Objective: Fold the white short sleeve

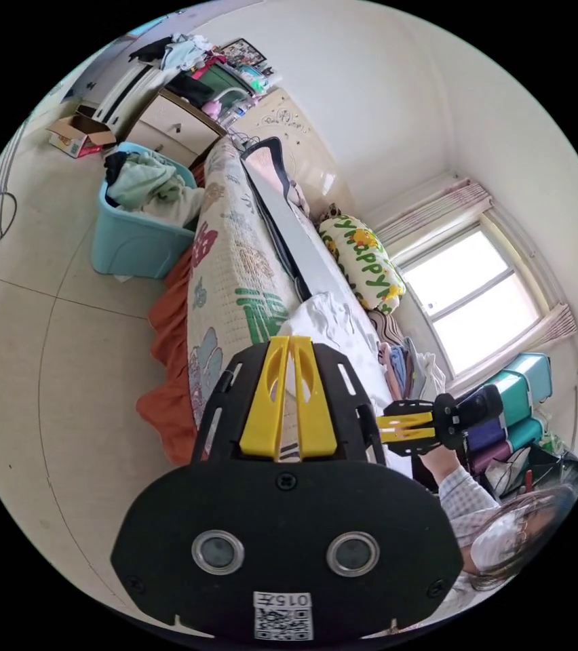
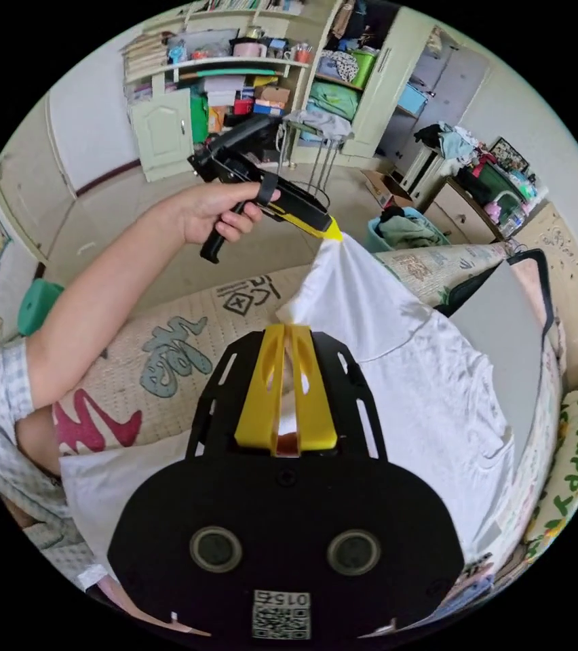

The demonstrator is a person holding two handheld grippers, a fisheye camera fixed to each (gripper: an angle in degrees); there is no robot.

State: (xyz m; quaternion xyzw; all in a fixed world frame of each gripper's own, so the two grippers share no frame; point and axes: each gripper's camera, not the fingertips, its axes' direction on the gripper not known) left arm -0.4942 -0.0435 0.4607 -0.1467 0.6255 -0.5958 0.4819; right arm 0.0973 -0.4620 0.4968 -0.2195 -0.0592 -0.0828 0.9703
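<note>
Daylight from the blown-out window (image 1: pixel 479 298) at right lights the room brightly and evenly; shadows are soft, focus sharp, edges fisheye-bent inside black corners.

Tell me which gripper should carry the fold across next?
Left, probably. The left gripper is shut on a raised corner of the shirt, pulling it into a peak. The right gripper sits low, with its own grip unclear.

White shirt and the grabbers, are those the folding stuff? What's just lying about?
For the job: white shirt; left gripper pinching it; right gripper, also shut on it.

Lying about: blue laundry bin; green-lettered pillow; cardboard box.
</note>
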